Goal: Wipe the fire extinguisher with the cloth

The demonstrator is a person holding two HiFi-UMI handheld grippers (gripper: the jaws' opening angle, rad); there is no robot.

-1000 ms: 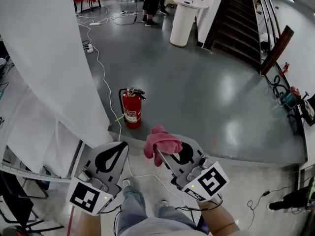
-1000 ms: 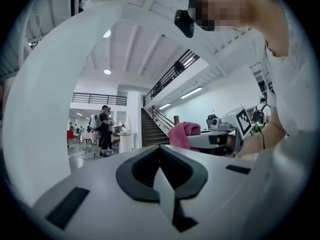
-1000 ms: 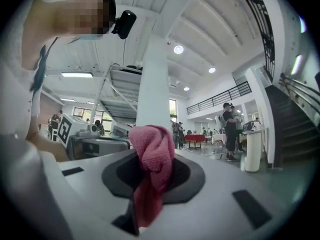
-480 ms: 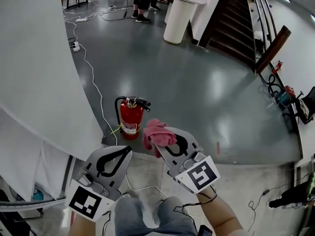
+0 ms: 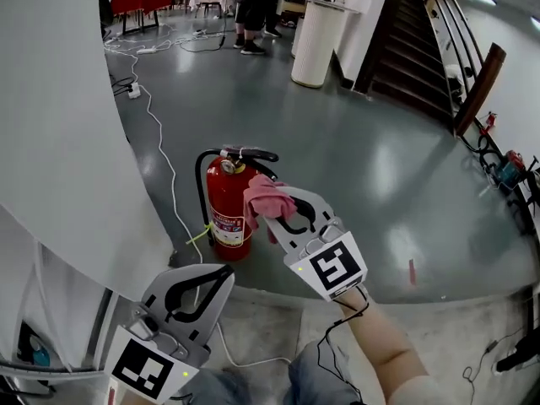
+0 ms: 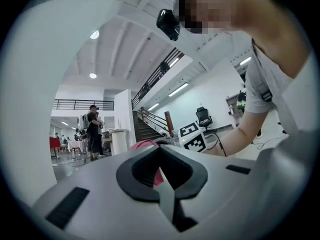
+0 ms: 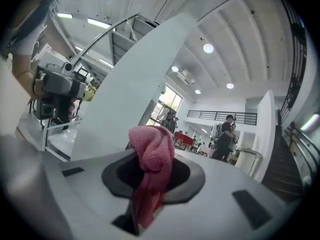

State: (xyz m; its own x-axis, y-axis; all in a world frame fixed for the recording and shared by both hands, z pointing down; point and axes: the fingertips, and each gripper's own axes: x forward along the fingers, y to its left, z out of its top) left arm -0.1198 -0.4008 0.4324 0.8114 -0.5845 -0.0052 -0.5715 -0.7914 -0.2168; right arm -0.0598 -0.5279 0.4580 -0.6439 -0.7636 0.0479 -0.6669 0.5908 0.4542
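Observation:
A red fire extinguisher [image 5: 223, 211] with a black handle and hose stands upright on the grey floor beside a white wall. My right gripper [image 5: 272, 206] is shut on a pink cloth [image 5: 266, 199], which hangs bunched from its tip right next to the extinguisher's upper right side. The same pink cloth [image 7: 152, 169] droops from the closed jaws in the right gripper view. My left gripper [image 5: 221, 270] sits lower, in front of the extinguisher, shut and holding nothing. In the left gripper view my left gripper [image 6: 160, 149] points towards the right one.
A white cable [image 5: 164, 154] runs along the floor past the extinguisher. A white wall [image 5: 59, 133] fills the left. A white round column [image 5: 319, 45] and a staircase [image 5: 422, 49] stand further back, with people near a red table [image 5: 139, 2].
The right gripper with the pink cloth has moved forward and up to the extinguisher's top. The view has drawn closer to the extinguisher. The left gripper stays low.

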